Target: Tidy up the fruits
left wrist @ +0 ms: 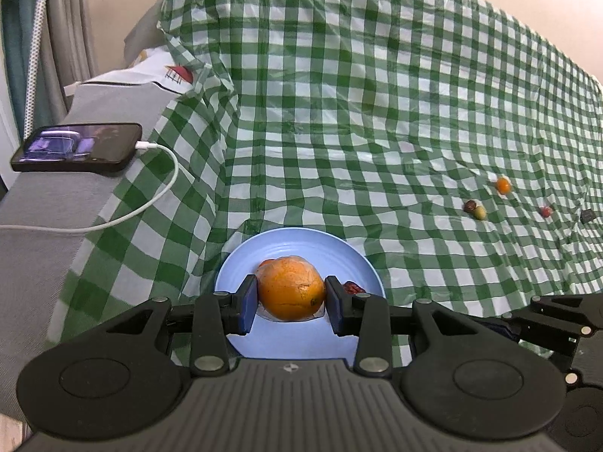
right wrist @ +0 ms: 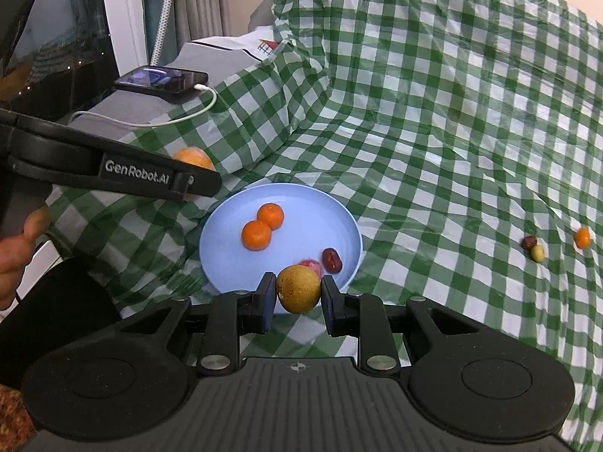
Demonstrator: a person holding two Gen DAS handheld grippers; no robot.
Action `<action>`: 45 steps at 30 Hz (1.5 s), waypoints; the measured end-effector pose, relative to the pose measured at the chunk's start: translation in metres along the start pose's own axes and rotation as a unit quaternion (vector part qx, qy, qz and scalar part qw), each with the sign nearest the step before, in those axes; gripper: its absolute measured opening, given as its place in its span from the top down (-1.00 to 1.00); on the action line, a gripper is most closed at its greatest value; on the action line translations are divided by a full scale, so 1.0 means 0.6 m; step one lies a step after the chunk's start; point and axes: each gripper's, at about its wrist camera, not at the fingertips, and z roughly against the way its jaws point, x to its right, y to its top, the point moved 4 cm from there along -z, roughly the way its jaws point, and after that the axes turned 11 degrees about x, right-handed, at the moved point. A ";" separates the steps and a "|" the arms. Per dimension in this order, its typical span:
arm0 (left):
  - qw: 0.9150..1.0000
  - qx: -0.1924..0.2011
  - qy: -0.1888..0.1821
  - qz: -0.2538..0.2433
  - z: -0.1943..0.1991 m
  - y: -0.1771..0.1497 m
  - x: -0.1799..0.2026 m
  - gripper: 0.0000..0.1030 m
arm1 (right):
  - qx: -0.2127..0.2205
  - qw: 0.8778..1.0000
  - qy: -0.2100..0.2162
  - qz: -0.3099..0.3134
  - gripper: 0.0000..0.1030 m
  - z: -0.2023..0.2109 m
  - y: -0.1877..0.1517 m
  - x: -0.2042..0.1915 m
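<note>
My left gripper point(left wrist: 290, 299) is shut on a large orange point(left wrist: 291, 288) above the light blue plate point(left wrist: 301, 239). A red date point(left wrist: 353, 287) shows on the plate behind its right finger. My right gripper point(right wrist: 294, 299) is shut on a small brownish-yellow round fruit point(right wrist: 298, 289) over the near rim of the blue plate point(right wrist: 222, 226). On the plate lie two small tangerines point(right wrist: 264, 226), a red date point(right wrist: 332, 260) and a pink fruit point(right wrist: 312, 266). In the right wrist view the left gripper's side point(right wrist: 113, 167) crosses at left with the orange point(right wrist: 193, 159) partly hidden behind it.
On the green checked cloth point(left wrist: 377, 113) to the right lie a small orange fruit point(left wrist: 503, 185), a dark date and a green fruit together point(left wrist: 475, 209), and a red one point(left wrist: 545, 211). A phone point(left wrist: 77, 147) with a white cable point(left wrist: 150, 192) rests on the grey ledge at left. A person's hand point(right wrist: 19, 241) holds the left gripper.
</note>
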 end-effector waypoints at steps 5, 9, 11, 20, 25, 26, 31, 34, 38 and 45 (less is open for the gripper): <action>1.000 -0.019 0.004 -0.004 -0.051 -0.005 -0.005 0.19 | -0.017 1.000 0.000 0.006 0.48 -0.053 -0.001 0.008; 0.999 -0.035 0.008 -0.006 -0.087 -0.012 -0.010 0.19 | -0.032 0.999 0.000 0.007 0.48 -0.094 -0.008 0.016; 0.999 -0.043 0.008 -0.008 -0.104 -0.016 -0.011 0.19 | -0.038 0.999 -0.001 0.007 0.49 -0.114 -0.010 0.019; 0.997 -0.067 0.014 -0.029 -0.166 -0.027 -0.011 0.18 | -0.062 0.998 0.016 0.012 0.48 -0.185 -0.022 0.017; 0.998 -0.049 0.005 -0.028 -0.174 -0.019 -0.012 -0.75 | -0.068 0.997 0.027 0.024 0.30 -0.209 -0.018 0.012; 0.999 -0.037 0.007 -0.028 -0.166 -0.015 -0.010 -0.98 | -0.071 0.997 0.029 0.024 0.04 -0.210 -0.015 0.012; 0.998 -0.030 -0.003 -0.050 -0.125 -0.012 0.003 -0.99 | -0.073 0.997 0.019 0.016 -0.57 -0.169 -0.011 0.022; 0.998 -0.030 -0.004 -0.047 -0.083 -0.024 0.000 -0.99 | -0.088 0.996 0.023 -0.001 -0.67 -0.123 -0.024 0.025; 0.999 -0.030 0.009 -0.026 -0.022 -0.043 -0.008 -0.99 | -0.093 0.995 0.021 -0.020 -0.73 -0.055 -0.041 0.022; 0.999 -0.030 0.038 -0.011 0.047 -0.065 -0.010 -0.99 | -0.059 0.998 0.008 -0.037 -0.86 0.047 -0.047 0.003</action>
